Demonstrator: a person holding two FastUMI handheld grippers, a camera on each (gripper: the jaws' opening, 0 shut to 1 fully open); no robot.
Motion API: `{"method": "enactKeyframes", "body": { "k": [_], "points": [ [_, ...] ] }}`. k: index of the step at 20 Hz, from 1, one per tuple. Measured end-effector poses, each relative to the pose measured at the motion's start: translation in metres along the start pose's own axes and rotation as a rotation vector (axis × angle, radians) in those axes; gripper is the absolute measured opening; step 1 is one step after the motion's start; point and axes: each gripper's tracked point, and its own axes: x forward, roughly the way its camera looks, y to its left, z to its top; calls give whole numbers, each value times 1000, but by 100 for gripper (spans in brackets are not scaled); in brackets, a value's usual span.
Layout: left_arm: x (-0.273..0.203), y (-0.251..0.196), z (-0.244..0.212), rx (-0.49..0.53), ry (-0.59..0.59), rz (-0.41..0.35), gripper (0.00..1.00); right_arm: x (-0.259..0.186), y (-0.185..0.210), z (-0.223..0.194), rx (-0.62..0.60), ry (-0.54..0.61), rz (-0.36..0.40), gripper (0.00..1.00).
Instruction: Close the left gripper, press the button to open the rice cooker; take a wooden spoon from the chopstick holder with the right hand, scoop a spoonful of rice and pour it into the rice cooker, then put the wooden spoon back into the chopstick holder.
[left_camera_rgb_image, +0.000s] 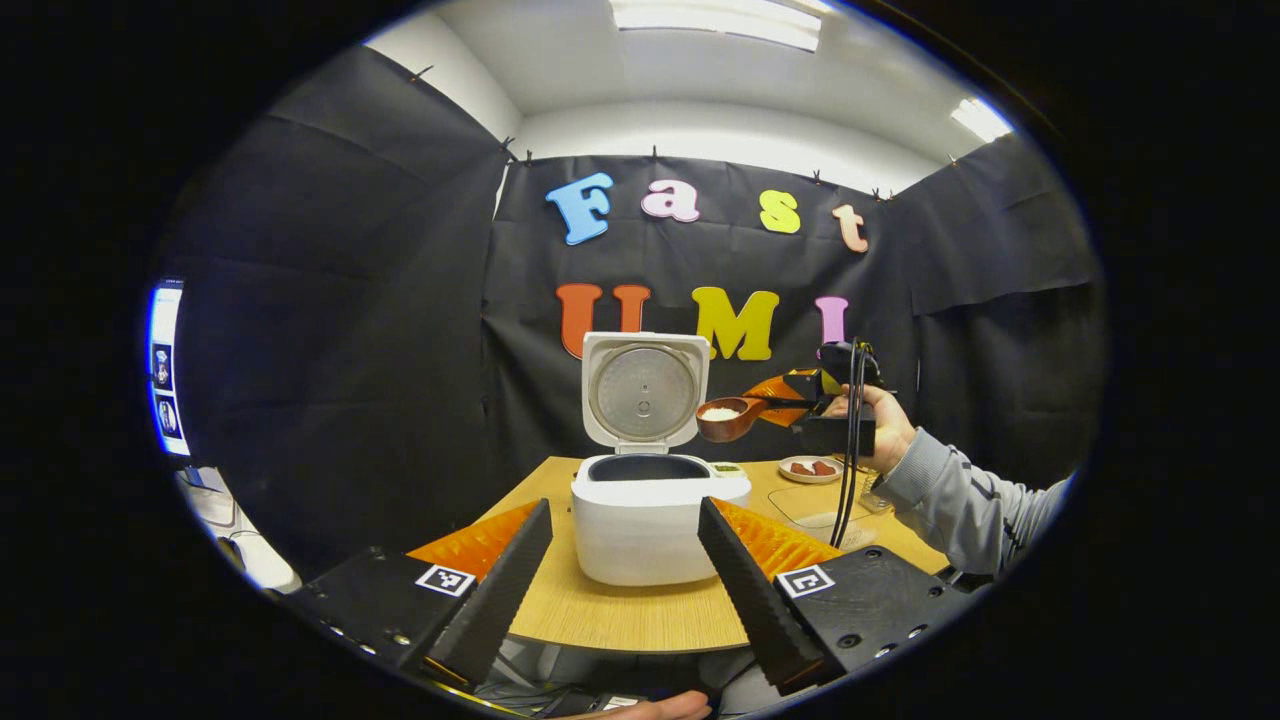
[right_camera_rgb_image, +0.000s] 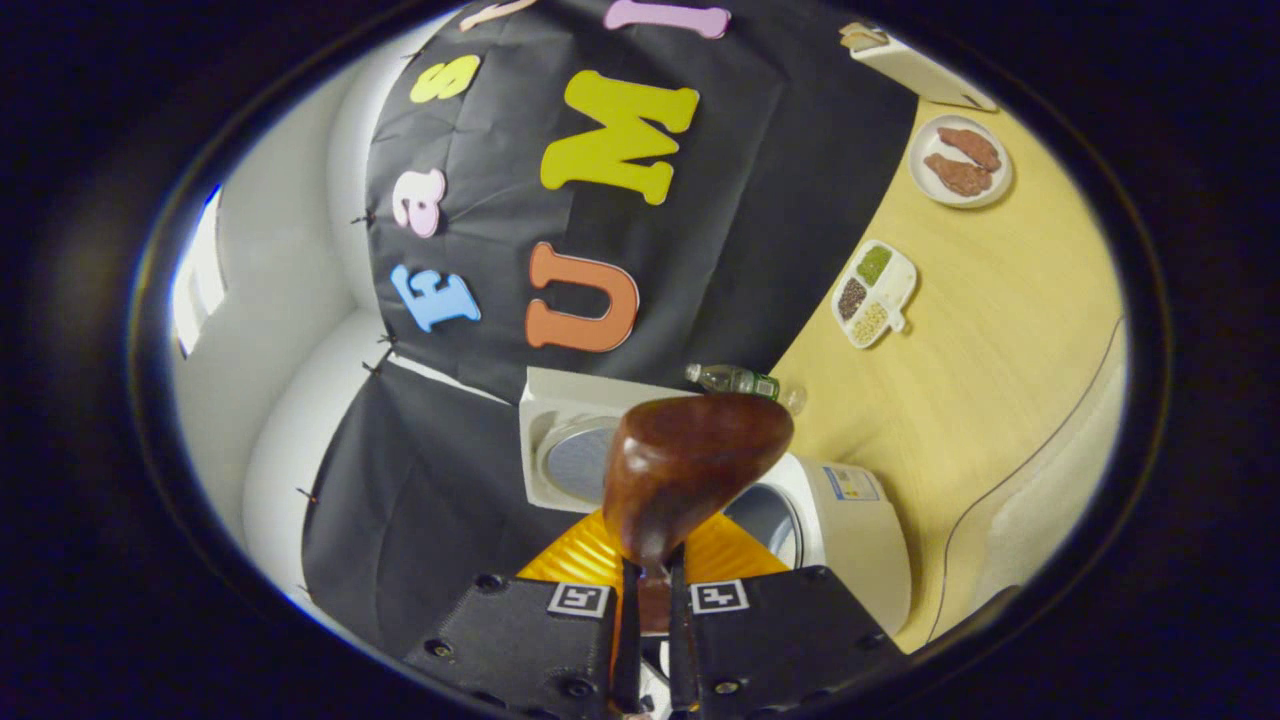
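Note:
The white rice cooker (left_camera_rgb_image: 640, 525) stands on the wooden table with its lid (left_camera_rgb_image: 645, 390) raised upright. My left gripper (left_camera_rgb_image: 625, 506) is open in front of it, one finger on each side, holding nothing. To the right of the lid, a hand holds my right gripper (left_camera_rgb_image: 822, 400), shut on the handle of a wooden spoon (left_camera_rgb_image: 728, 416) that carries white rice (left_camera_rgb_image: 720, 411), level and above the cooker's right side. In the tilted right gripper view, the spoon's bowl (right_camera_rgb_image: 690, 465) shows its underside above the right gripper (right_camera_rgb_image: 650, 580), with the open cooker (right_camera_rgb_image: 850, 520) behind it.
A small plate of brown pieces (left_camera_rgb_image: 810, 467) and a clear tray (left_camera_rgb_image: 812, 508) lie on the table (left_camera_rgb_image: 620, 615) right of the cooker. A divided dish of grains (right_camera_rgb_image: 873, 293), a plastic bottle (right_camera_rgb_image: 740, 380) and the plate (right_camera_rgb_image: 960, 160) sit behind it. A lit screen (left_camera_rgb_image: 165, 370) stands far left.

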Motion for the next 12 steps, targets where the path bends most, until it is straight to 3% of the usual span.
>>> {"method": "enactKeyframes", "body": {
  "k": [4, 12],
  "points": [
    [5, 6, -6, -31, 15, -3, 94, 29, -7, -10, -208, 16, -95, 16],
    [34, 26, 21, -61, 12, 7, 94, 61, 7, -9, -646, 20, -185, 16]
  ]
}}
